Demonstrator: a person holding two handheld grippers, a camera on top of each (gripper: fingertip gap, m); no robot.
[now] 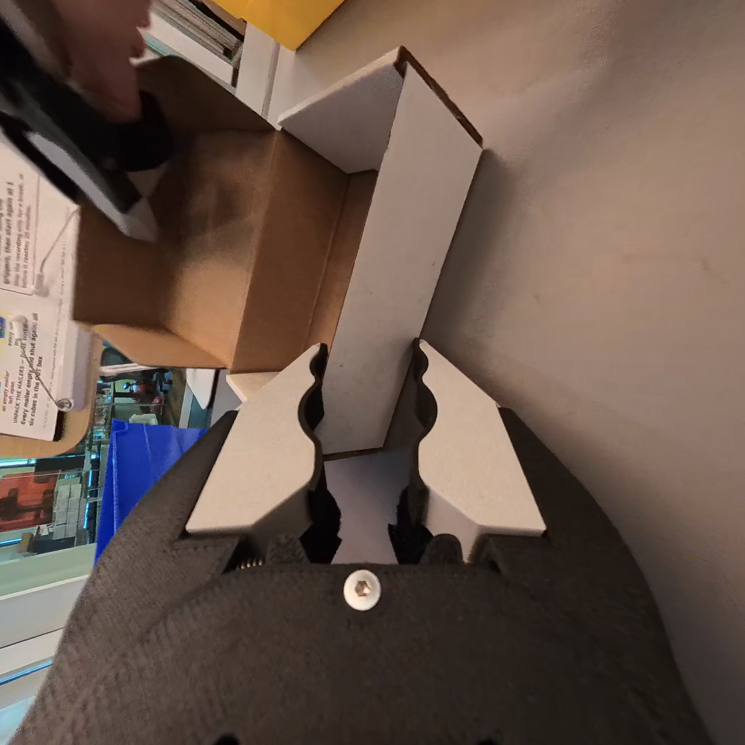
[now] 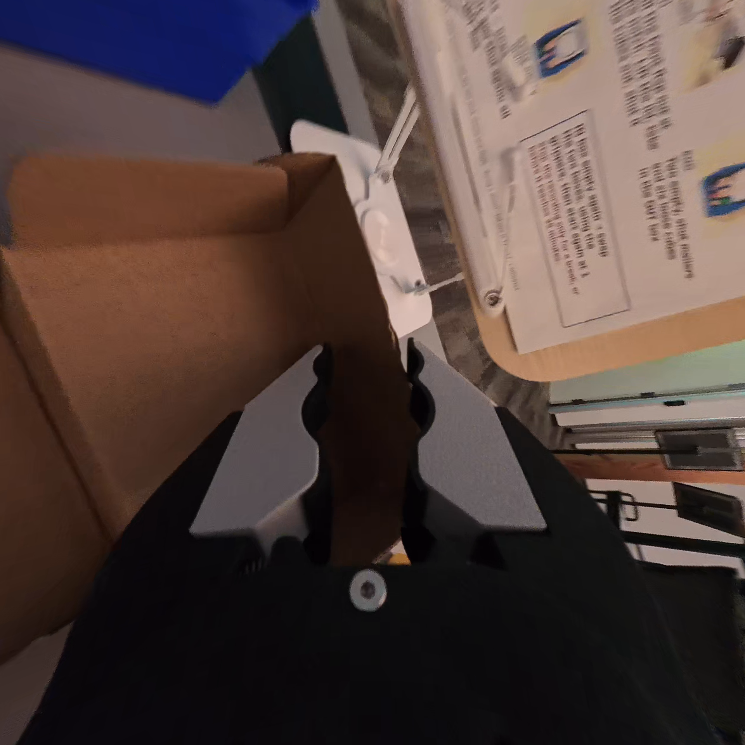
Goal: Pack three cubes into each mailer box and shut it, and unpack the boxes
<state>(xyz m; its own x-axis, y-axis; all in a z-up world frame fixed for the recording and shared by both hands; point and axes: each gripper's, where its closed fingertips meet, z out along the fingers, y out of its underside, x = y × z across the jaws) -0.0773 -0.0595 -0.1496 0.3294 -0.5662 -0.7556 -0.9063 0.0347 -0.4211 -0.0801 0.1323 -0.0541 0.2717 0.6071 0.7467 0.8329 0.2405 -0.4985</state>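
Left wrist view, near field: the left claw is clenched on the white outer wall of the mailer box, one finger on each face of that wall. The box stands open, its brown inner surfaces exposed, and rests on the beige counter. The lid panel is raised over the box interior. No cube shows in either view (the interior is partly screened by the lid).

Mid field, same view: the right claw meets the far edge of the lid panel, with a hand on its black body. Whether its fingers are closed cannot be told from here.

Far field, same view: a printed instruction sheet on a stand, a blue bin, and a yellow object at the top edge.

Right wrist view (this detail is missing from the left view): the right claw is grasping the brown lid panel, the cardboard edge running between its two fingers. Beyond it lie the instruction sheet on its wooden board and the blue bin. The left claw does not appear in this view.
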